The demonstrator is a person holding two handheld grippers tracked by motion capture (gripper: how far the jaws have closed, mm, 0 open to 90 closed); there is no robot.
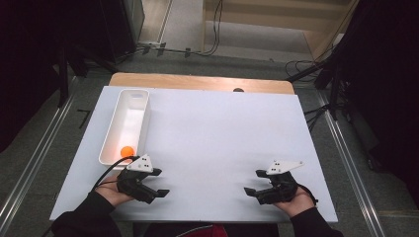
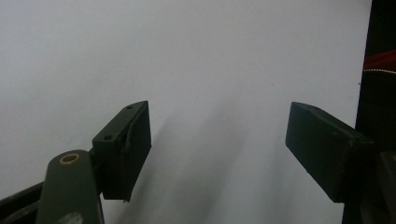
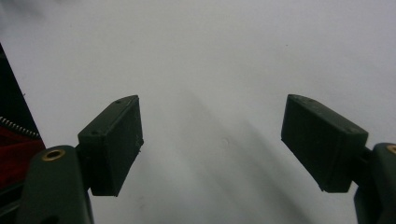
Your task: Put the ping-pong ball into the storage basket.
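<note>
An orange ball (image 1: 127, 150) lies at the near end of a long white bin (image 1: 141, 126) on the left of the white table (image 1: 217, 133). My left gripper (image 1: 160, 192) rests near the table's front edge, just below the bin, jaws pointing right. In the left gripper view its jaws (image 2: 217, 149) stand apart over bare white surface with nothing between them. My right gripper (image 1: 252, 191) sits at the front right, jaws pointing left toward the other hand. Its jaws (image 3: 210, 144) are wide apart and empty too.
A wooden strip (image 1: 197, 81) runs along the table's far edge. Cables (image 1: 212, 47) lie on the floor beyond it, and dark stands (image 1: 326, 74) flank the table. Metal rails (image 1: 351, 163) run along both sides.
</note>
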